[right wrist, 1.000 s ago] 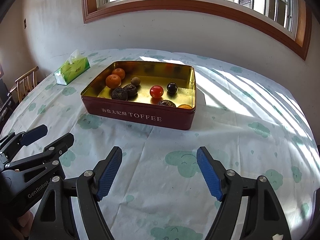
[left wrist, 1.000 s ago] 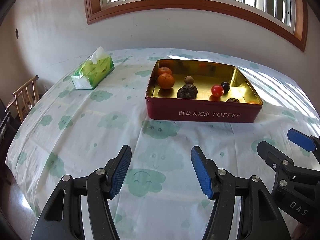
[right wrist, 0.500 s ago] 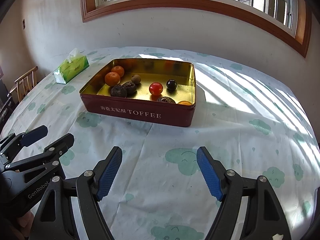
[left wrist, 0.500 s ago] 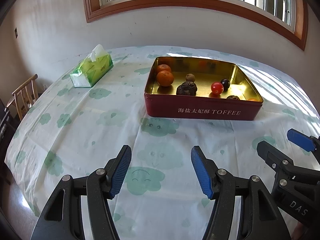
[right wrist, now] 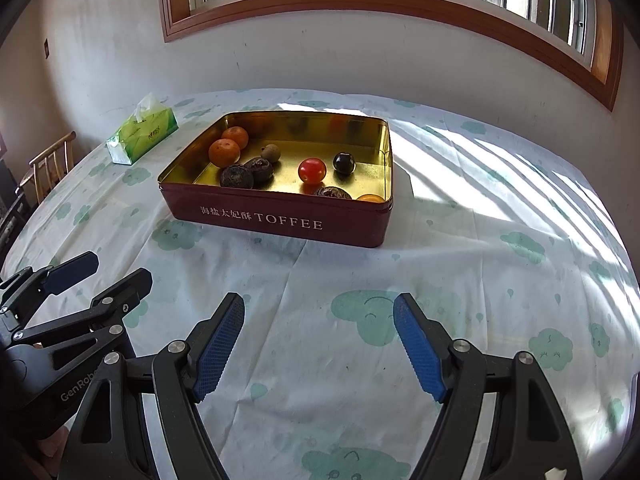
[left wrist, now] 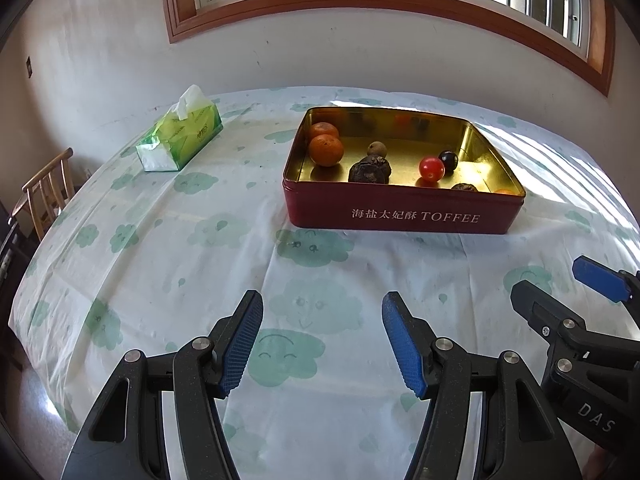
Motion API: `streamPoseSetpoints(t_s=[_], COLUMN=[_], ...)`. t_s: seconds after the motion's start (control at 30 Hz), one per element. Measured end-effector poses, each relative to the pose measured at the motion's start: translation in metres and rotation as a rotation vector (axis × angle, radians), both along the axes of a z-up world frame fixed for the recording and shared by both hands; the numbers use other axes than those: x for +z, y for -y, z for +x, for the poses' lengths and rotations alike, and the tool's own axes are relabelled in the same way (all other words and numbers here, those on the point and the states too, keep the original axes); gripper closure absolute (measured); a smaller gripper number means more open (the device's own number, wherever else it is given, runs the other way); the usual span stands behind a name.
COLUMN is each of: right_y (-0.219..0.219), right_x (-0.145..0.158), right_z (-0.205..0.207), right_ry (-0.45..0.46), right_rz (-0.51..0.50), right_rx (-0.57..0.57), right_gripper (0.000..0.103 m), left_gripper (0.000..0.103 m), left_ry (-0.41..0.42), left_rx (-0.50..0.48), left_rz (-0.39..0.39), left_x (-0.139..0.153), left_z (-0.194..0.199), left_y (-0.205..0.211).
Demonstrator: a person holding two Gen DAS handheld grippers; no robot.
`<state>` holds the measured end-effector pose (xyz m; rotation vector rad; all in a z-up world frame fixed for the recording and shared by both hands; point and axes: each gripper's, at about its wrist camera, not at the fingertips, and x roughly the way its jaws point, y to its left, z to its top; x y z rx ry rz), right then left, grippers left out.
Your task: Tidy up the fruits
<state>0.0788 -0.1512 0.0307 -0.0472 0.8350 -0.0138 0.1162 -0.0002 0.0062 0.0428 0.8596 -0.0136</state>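
A red toffee tin with a gold inside stands on the table. It holds two oranges, a red tomato, a dark round fruit, wrinkled dark fruits and a small brown one. My left gripper is open and empty, well short of the tin. My right gripper is open and empty too, beside the left one.
A green tissue box sits at the far left of the table. A wooden chair stands past the table's left edge. The cloud-print cloth covers the table. A wall and window lie behind.
Both grippers have drawn back and up a little, so the tin sits slightly higher in both views. Both stay open.
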Motion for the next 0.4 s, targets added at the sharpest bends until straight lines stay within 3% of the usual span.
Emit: streamPoseSetpoints(t_s=[0.4], right_y=[0.0031], right_x=[-0.0037], right_z=[-0.0005], right_ry=[-0.006], right_rz=[0.005], right_rx=[-0.008], right_gripper=[0.029], left_gripper=[0.04], left_ry=[0.005], left_rx=[-0.016], left_rz=[-0.014], left_x=[0.0012], left_z=[-0.0008], left_y=[0.0019])
